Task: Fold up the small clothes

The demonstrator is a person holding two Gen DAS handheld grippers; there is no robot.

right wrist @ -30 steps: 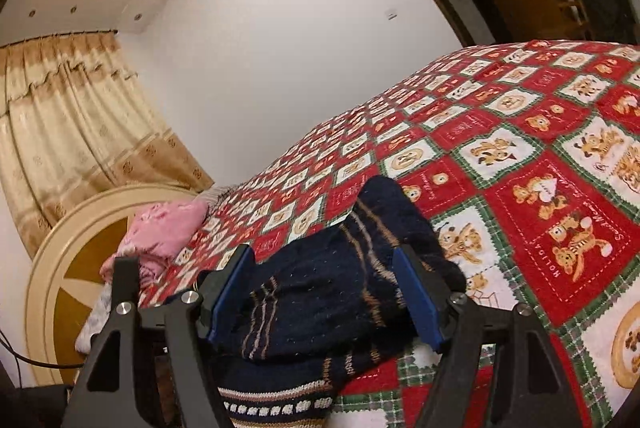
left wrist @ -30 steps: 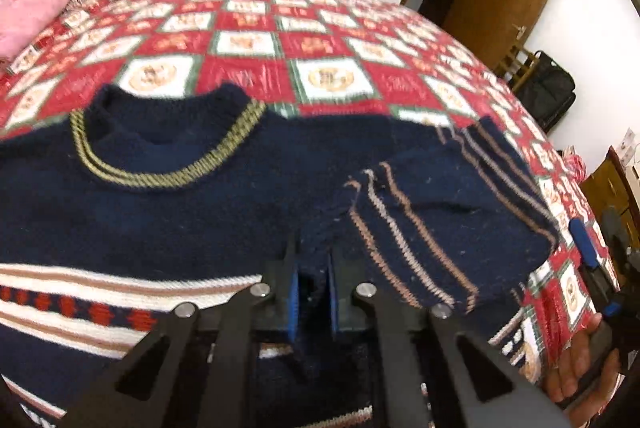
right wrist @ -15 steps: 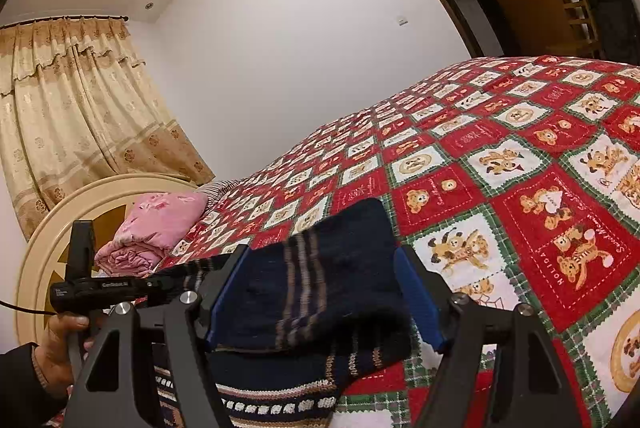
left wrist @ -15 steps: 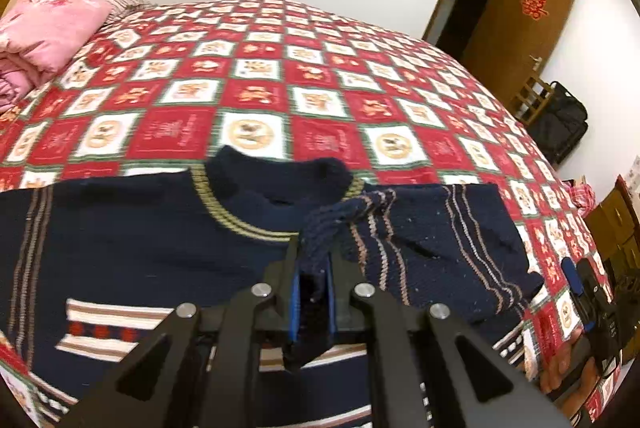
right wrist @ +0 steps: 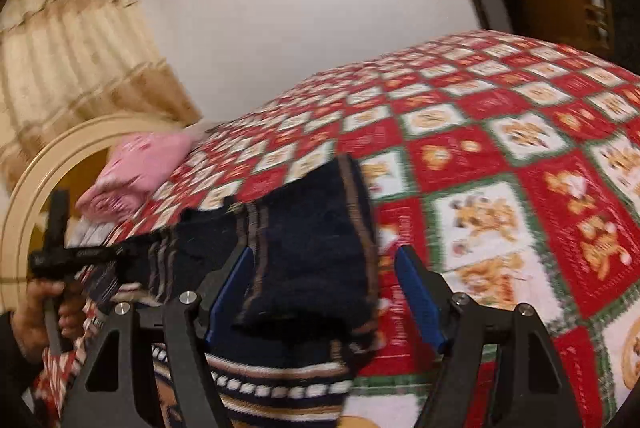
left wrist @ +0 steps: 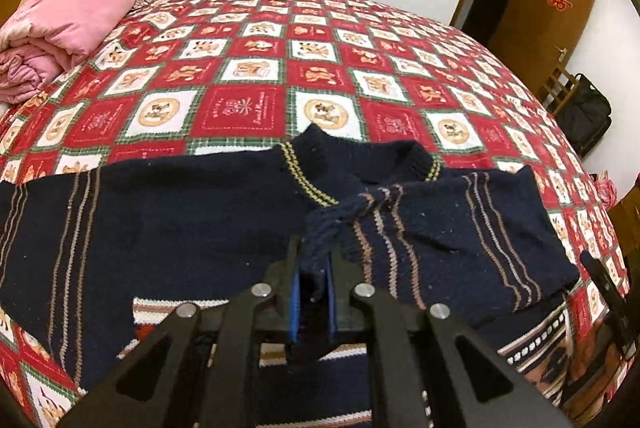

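A small navy knit sweater (left wrist: pixel 180 224) with tan stripes and a yellow-trimmed collar lies on the red patterned bedspread (left wrist: pixel 248 108). My left gripper (left wrist: pixel 314 272) is shut on the cuff of the sweater's right sleeve (left wrist: pixel 440 240), which lies folded across the chest. In the right wrist view the folded sleeve (right wrist: pixel 316 236) lies between the fingers of my right gripper (right wrist: pixel 324 292), which is open and holds nothing. The left gripper also shows in the right wrist view (right wrist: pixel 80 256), at the left.
A folded pink blanket (left wrist: pixel 60 24) lies at the bed's far left by a cream headboard (right wrist: pixel 48 164). A brown door (left wrist: pixel 540 8), a chair and a black bag (left wrist: pixel 584 112) stand at the right. The bedspread stretches wide behind the sweater.
My left gripper has pulled back and up with the sleeve cuff, so more of the bed shows. The right gripper stays open over the sleeve fold and has shifted a little.
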